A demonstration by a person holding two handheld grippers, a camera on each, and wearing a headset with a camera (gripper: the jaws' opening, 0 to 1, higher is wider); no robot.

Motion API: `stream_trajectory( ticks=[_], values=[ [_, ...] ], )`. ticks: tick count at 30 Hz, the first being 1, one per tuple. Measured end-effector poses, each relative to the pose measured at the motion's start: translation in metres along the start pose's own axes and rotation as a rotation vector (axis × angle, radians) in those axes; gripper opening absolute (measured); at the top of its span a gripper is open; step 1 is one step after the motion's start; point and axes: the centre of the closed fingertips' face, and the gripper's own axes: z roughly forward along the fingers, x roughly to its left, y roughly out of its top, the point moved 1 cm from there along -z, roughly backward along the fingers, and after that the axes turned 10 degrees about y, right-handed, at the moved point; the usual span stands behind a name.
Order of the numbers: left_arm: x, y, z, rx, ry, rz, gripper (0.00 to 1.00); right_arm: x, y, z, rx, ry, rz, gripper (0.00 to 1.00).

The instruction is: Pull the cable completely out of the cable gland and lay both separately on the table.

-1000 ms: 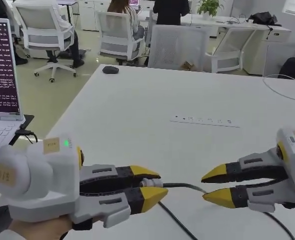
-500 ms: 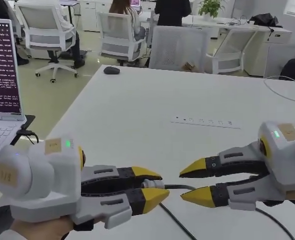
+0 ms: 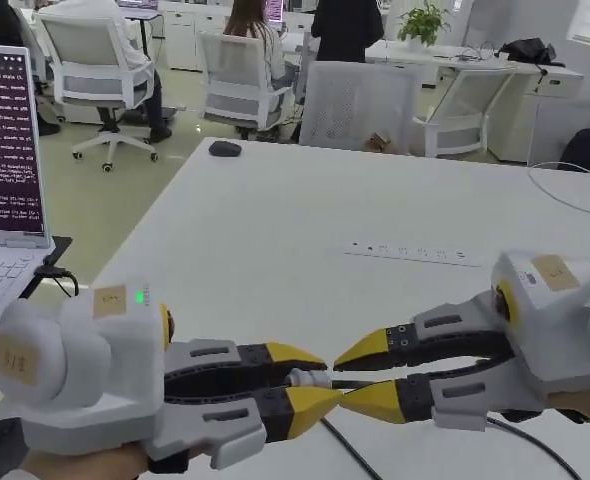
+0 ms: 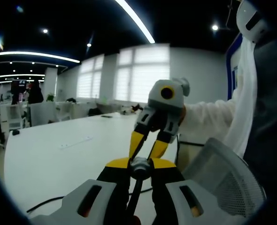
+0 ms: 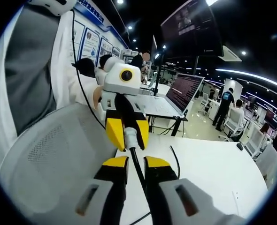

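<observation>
Two grippers are seen over the near edge of one white table [image 3: 275,220]. One cable gland [image 3: 308,378] is counted, and one black cable [image 5: 136,169] that is still seated in it. The left gripper [image 3: 327,376] is clamped on the gland, which is pinched between its yellow tips and held above the table. The cable is led out of the gland towards the right gripper [image 3: 341,378], passed between its jaws, and dropped to the tabletop. The right gripper's jaws are held a little apart, one on either side of the cable; no grip on it can be made out, and in the right gripper view a narrow gap is seen on both sides of the cable. The tips of the two grippers are set just beside each other, nearly touching.

Further back on the table one computer mouse [image 3: 224,149] and one power strip [image 3: 410,254] are seen, well apart from the grippers. One open laptop [image 3: 5,150] is placed at the left, off the table. Four white office chairs [image 3: 360,105] are counted behind it.

A second ago the right gripper was held well away from the left one, with a bare stretch of cable between the tips; that gap has since been closed. The gland is gripped as before, and the right jaws are spread about as wide as they were.
</observation>
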Motion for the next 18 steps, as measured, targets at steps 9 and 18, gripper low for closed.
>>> stream_trajectory(
  ticks=[9, 18],
  values=[
    [-0.002, 0.0, 0.0, 0.0, -0.009, 0.006, 0.17, 0.002, -0.002, -0.001, -0.007, 0.007, -0.003, 0.06],
    [0.002, 0.002, -0.001, -0.013, 0.006, -0.006, 0.17, -0.002, -0.011, -0.008, 0.006, -0.013, 0.005, 0.06]
  ],
)
